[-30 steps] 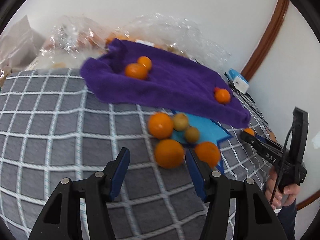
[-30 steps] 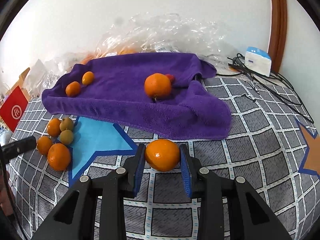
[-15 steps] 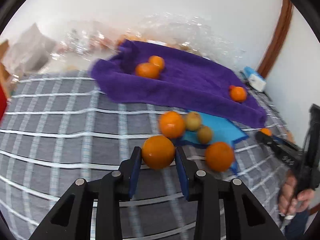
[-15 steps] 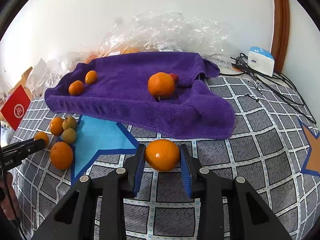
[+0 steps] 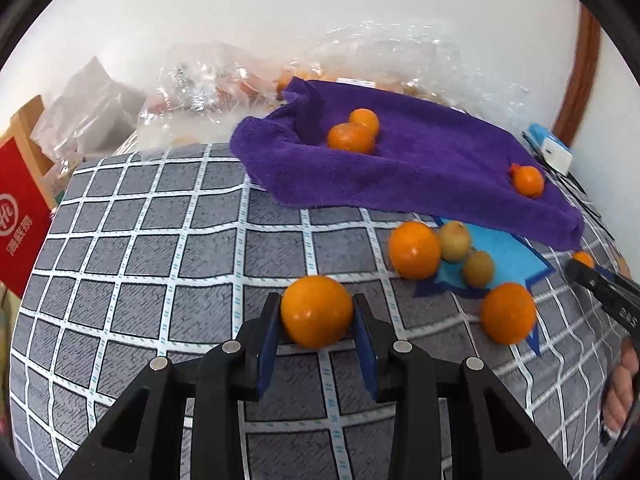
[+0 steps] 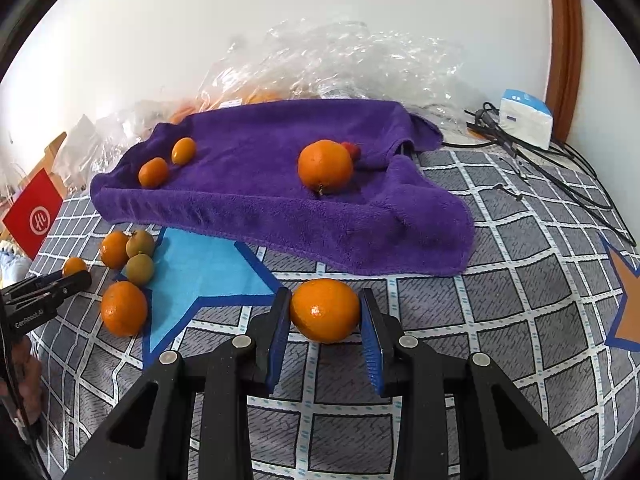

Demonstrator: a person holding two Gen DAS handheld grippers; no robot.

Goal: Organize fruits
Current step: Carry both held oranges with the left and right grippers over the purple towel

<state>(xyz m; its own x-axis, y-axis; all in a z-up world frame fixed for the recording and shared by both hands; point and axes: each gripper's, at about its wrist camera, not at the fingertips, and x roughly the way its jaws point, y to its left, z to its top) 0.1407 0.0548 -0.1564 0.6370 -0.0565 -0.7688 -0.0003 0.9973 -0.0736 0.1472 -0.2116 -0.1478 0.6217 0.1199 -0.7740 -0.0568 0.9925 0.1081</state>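
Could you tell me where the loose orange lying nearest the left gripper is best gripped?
Grip the loose orange across its widest middle, coming from above. It is round, so any lower or higher bite would likely slip off. It lies clear of the two green fruits, leaving room on both sides for the jaws.

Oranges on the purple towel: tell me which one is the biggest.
The lone orange near the towel's right side, with a small red fruit right behind it. The other two, paired near the left end, are much smaller.
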